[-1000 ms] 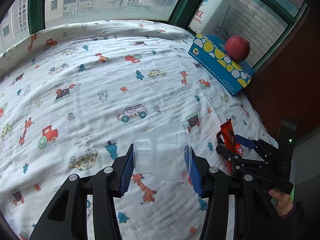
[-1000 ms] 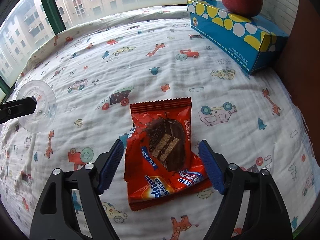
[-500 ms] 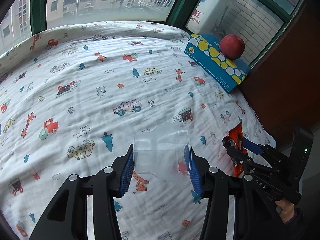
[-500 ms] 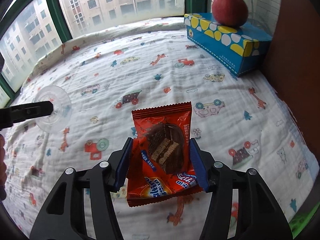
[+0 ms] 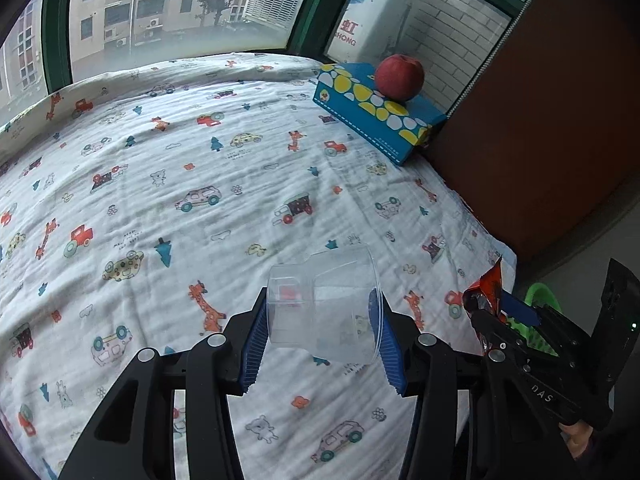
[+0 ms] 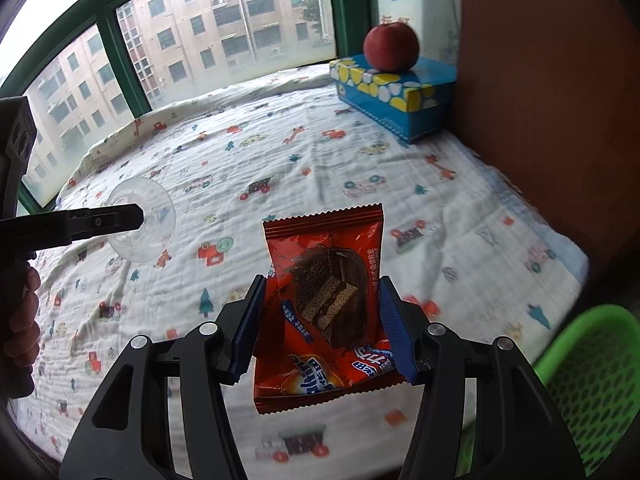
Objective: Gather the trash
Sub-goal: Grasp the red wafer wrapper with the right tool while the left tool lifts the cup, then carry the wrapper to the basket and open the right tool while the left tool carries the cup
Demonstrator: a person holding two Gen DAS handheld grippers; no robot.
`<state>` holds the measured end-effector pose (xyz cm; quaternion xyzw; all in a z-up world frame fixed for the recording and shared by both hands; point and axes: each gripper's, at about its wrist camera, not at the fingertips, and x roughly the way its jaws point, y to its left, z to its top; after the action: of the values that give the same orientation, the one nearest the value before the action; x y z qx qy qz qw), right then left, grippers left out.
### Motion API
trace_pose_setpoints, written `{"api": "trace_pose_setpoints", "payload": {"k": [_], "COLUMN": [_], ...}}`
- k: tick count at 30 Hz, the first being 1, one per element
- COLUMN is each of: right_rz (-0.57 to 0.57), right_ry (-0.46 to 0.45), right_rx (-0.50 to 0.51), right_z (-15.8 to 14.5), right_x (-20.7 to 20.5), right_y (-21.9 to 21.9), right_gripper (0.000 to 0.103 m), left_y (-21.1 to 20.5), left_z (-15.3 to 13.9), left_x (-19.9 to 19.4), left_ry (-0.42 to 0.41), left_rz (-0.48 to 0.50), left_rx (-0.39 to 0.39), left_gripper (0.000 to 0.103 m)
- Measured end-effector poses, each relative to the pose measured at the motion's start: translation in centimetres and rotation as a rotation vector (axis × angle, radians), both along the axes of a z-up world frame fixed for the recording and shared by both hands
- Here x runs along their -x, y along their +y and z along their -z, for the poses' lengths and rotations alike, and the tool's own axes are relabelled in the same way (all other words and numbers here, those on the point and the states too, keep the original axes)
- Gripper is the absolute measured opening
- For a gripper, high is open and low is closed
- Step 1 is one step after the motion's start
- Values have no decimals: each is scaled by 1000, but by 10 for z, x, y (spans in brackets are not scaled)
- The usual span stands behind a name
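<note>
Above the bed (image 6: 320, 168), the right hand-held gripper (image 6: 320, 320), clamped on the wrapper (image 6: 324, 304), hangs nearer the green basket (image 6: 592, 360) than the left hand-held gripper (image 5: 320, 340), clamped on the cup (image 5: 324, 304).

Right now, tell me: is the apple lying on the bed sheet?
No, the apple sits on top of the blue box, not on the sheet.

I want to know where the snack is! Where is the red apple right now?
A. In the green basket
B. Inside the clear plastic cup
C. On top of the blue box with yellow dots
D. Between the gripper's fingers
C: the red apple sits on top of the blue box by the window, far from both grippers and apart from the green basket.
</note>
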<state>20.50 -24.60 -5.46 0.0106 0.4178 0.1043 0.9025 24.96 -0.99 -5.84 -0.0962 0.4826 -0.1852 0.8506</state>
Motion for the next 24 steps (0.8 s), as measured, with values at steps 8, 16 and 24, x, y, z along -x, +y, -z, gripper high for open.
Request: {"api": "trace_pose_setpoints", "payload": {"k": [8, 16, 24], "right_rz": [82, 186, 269], "right_ry": [-35, -50, -48], "right_rx": [-22, -26, -20], "right_z": [-15, -20, -16], "right_x": [51, 93, 123], "right_y": [-38, -86, -126], "right_gripper": [56, 56, 56], "left_y": [-46, -91, -135], "left_z": [-14, -25, -33], "left_x": [27, 47, 66], "left_ry": [-25, -39, -48], "left_rz": [83, 156, 229], "left_rx": [13, 26, 28], "left_gripper": [48, 48, 48]}}
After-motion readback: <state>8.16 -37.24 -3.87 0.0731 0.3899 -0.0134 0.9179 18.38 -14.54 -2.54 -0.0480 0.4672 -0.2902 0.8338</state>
